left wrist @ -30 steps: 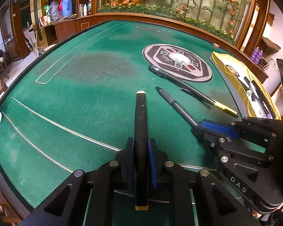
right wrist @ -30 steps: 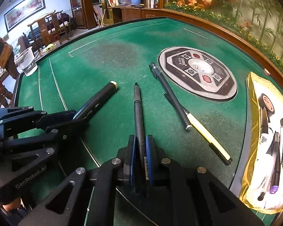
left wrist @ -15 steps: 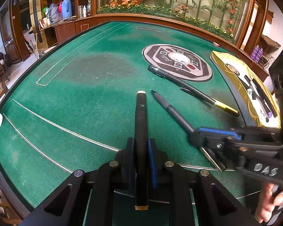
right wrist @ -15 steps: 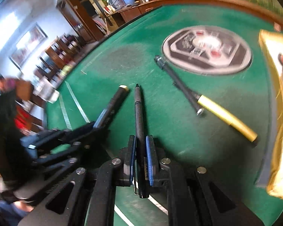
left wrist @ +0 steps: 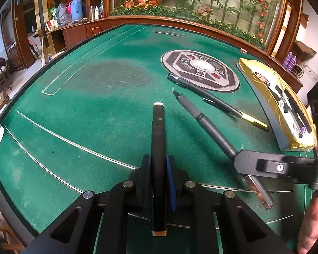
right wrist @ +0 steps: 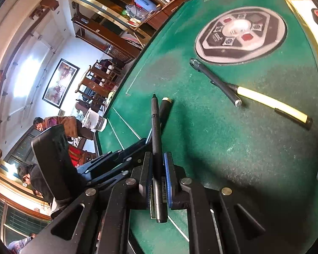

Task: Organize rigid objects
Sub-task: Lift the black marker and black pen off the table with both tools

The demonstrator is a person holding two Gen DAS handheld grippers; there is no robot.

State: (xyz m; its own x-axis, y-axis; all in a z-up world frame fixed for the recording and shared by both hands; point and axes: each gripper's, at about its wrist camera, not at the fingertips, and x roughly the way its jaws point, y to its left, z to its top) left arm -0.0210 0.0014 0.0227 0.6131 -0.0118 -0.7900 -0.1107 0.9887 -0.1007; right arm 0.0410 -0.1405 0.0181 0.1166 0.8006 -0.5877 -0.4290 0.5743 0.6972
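Note:
My left gripper (left wrist: 159, 165) is shut on a thick black marker (left wrist: 158, 135) with cream end caps, held above the green felt table (left wrist: 95, 110). To its right, my right gripper (left wrist: 241, 160) lies rolled on its side, shut on a thin dark pen (left wrist: 201, 118). In the right wrist view the right gripper (right wrist: 158, 165) clamps that thin pen (right wrist: 155, 127), whose tip sits beside the marker's cap (right wrist: 166, 105); the left gripper (right wrist: 125, 156) is at the left. On the felt lie a black pen (right wrist: 216, 82) and a yellow pen (right wrist: 271, 105), touching end to end.
A round grey and black disc (left wrist: 200, 71) is set into the felt beyond the pens. A gold box (left wrist: 265, 84) with several pens lies at the right edge. A clear cup (right wrist: 94, 120) stands at the left rim. People sit beyond the table.
The right gripper has rolled onto its side with the thin pen still in it, so its view is now tilted. The left gripper and its marker have not moved.

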